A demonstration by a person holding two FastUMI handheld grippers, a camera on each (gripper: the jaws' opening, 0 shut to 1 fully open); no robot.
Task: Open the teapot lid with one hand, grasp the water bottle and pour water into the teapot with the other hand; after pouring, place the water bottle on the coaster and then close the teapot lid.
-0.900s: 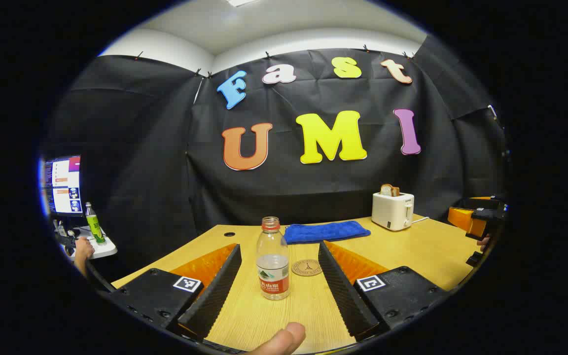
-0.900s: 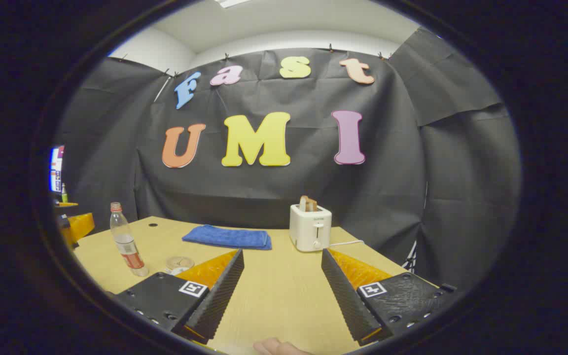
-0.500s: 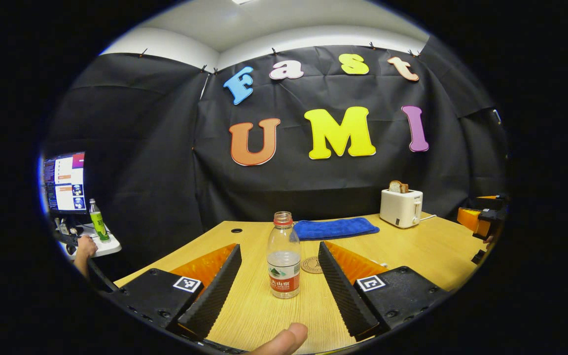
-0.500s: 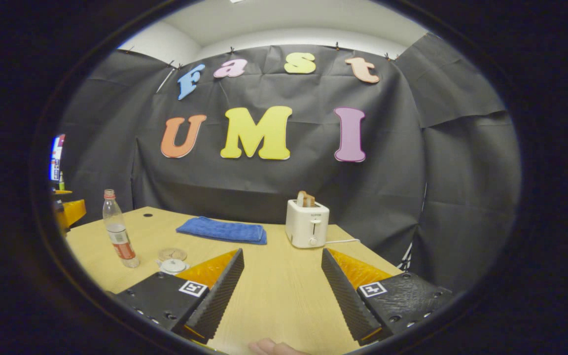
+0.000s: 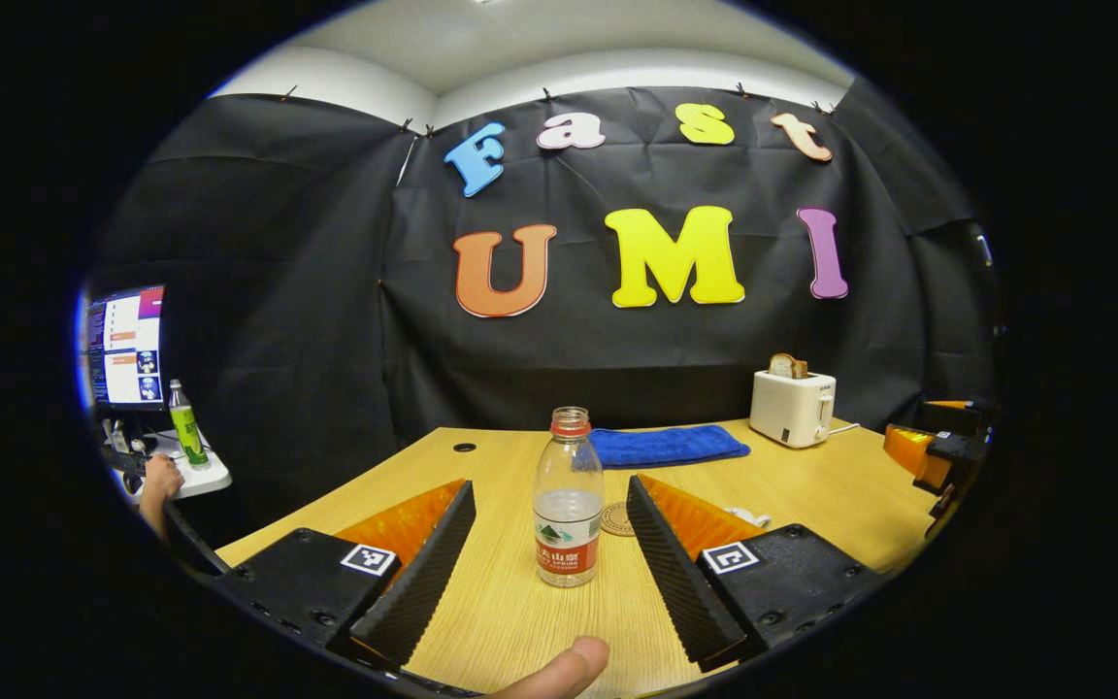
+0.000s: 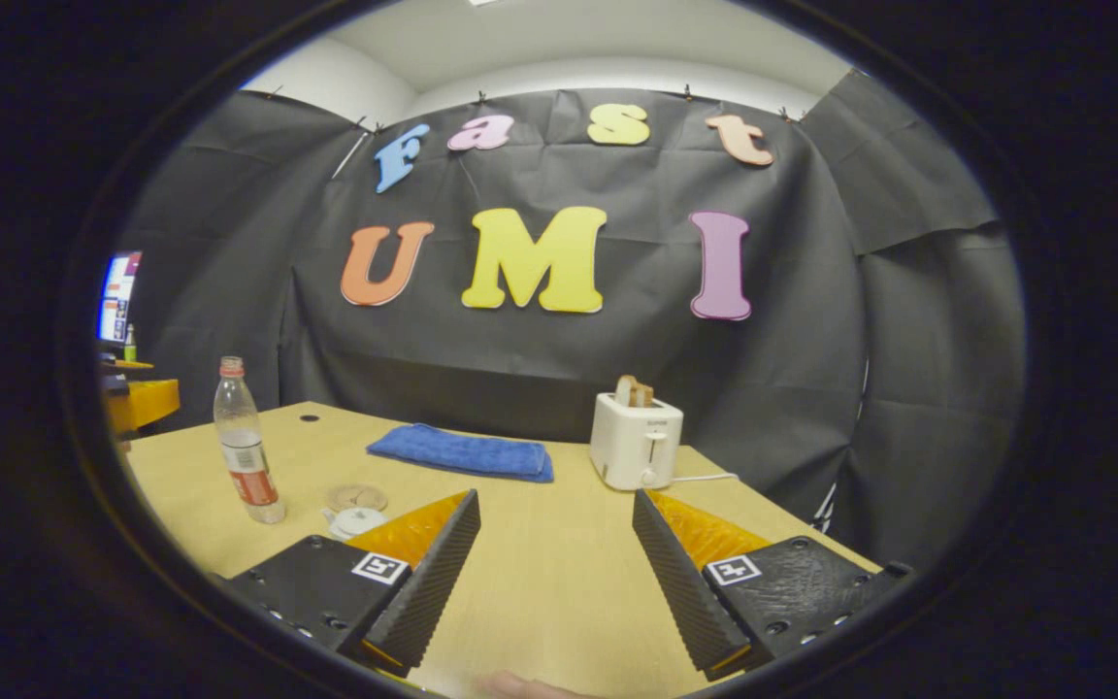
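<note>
1. Teapot (image 6: 353,521): a small white piece on the tabletop (image 6: 540,582), mostly cut off behind the right gripper's (image 6: 556,573) near finger. In the left gripper view, a white scrap (image 5: 746,517) past the finger; too little showing to make out lid or body.
2. Coaster (image 5: 617,519): a round brown disc, half hidden behind the water bottle (image 5: 569,497) and a finger of the left gripper (image 5: 551,568). In the right gripper view it lies flat just behind the teapot.
3. Water bottle: upright on the tabletop, cap off, roughly half full of water. It stands between the left gripper's spread fingers, touching neither.
4. Right gripper: spread wide over bare tabletop, pinching nothing.
5. Toaster (image 6: 636,443): bread sticking up from the slot; blue towel (image 6: 463,452) lies flat beside it.
6. A fingertip (image 5: 559,670) is cut off at the bottom edge.
</note>
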